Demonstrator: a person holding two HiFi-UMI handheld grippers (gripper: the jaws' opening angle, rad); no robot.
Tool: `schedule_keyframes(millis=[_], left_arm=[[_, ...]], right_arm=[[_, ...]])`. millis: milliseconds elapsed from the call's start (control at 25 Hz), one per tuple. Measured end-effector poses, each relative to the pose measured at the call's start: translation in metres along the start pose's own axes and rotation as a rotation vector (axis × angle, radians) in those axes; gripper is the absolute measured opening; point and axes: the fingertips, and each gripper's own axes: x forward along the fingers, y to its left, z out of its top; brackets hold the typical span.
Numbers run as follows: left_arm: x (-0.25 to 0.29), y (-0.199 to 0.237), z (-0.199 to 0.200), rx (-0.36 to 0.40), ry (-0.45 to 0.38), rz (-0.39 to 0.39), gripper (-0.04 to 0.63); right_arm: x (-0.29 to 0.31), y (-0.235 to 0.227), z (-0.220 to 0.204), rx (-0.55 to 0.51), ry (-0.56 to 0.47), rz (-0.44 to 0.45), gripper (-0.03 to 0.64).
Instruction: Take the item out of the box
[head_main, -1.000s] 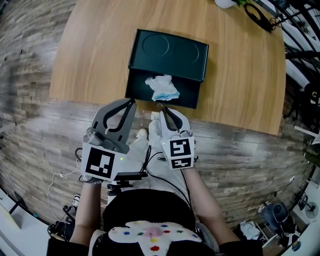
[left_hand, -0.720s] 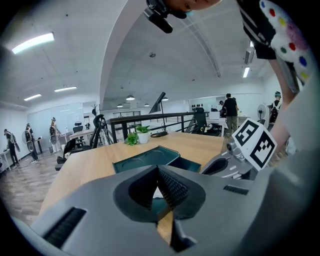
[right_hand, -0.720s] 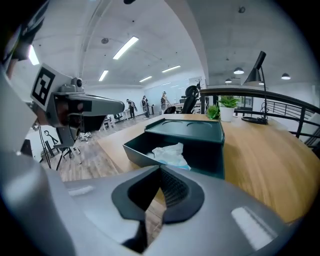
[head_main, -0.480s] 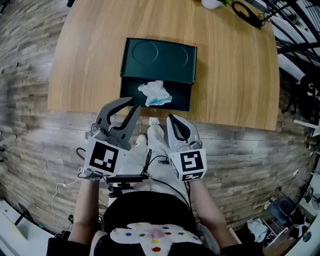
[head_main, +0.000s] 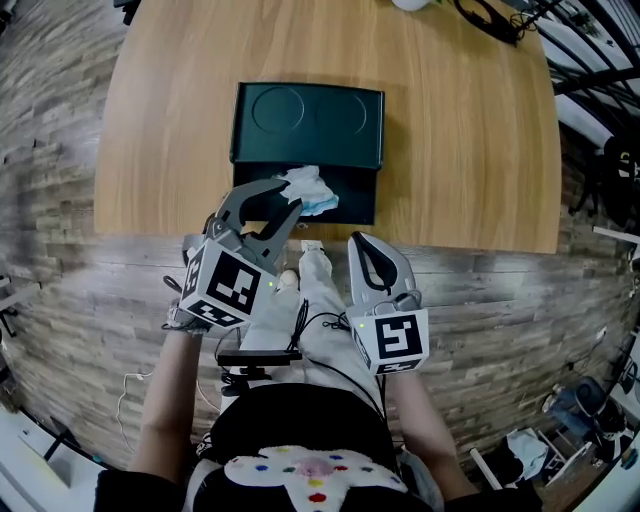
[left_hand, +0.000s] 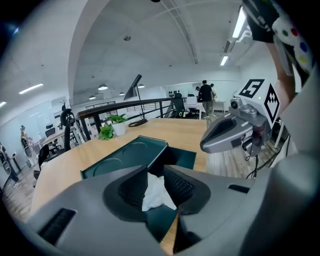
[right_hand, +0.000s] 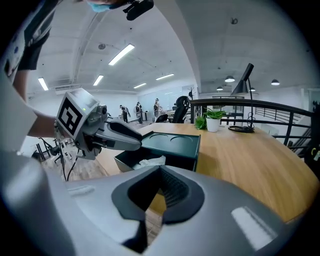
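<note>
Item (head_main: 310, 190) lies crumpled in open box (head_main: 305, 110); gripper views alone show distant people (left_hand: 206, 97).

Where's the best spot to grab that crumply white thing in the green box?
Pinch the raised, bunched-up middle of the crumpled white cloth, coming down from above on the near side. It lies heaped in the open front of the dark green box, whose taller back part blocks the far side.

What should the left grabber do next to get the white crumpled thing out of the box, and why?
Probably ease the left gripper forward until its pads straddle the white crumpled item. Its jaws have just been opening and stand apart; the item lies just ahead of the gap, not yet pinched, in the open drawer.
</note>
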Motion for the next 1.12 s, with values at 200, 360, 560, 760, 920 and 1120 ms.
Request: schedule_keyframes(millis=[200, 360, 560, 760, 920, 1120], left_arm=[[0.030, -0.013, -0.007, 0.037, 0.080, -0.118, 0.100], [0.046, -0.017, -0.019, 0.092, 0.152, -0.163, 0.101], [0.066, -0.023, -0.026, 0.150, 0.243, -0.227, 0.101], [0.073, -0.026, -0.043, 0.197, 0.343, -0.275, 0.101], [0.082, -0.022, -0.049, 0.226, 0.390, -0.275, 0.101], [0.088, -0.024, -0.054, 0.277, 0.411, -0.293, 0.071]], right_arm=[[-0.005, -0.016, 0.001, 0.014, -0.004, -0.026, 0.009], [-0.007, -0.022, -0.002, 0.020, 0.001, -0.042, 0.009], [-0.010, -0.039, -0.003, 0.041, 0.002, -0.074, 0.009], [-0.011, -0.044, -0.003, 0.045, 0.005, -0.091, 0.009], [-0.010, -0.050, -0.003, 0.065, 0.003, -0.098, 0.009], [-0.009, -0.054, -0.005, 0.084, 0.001, -0.098, 0.009]])
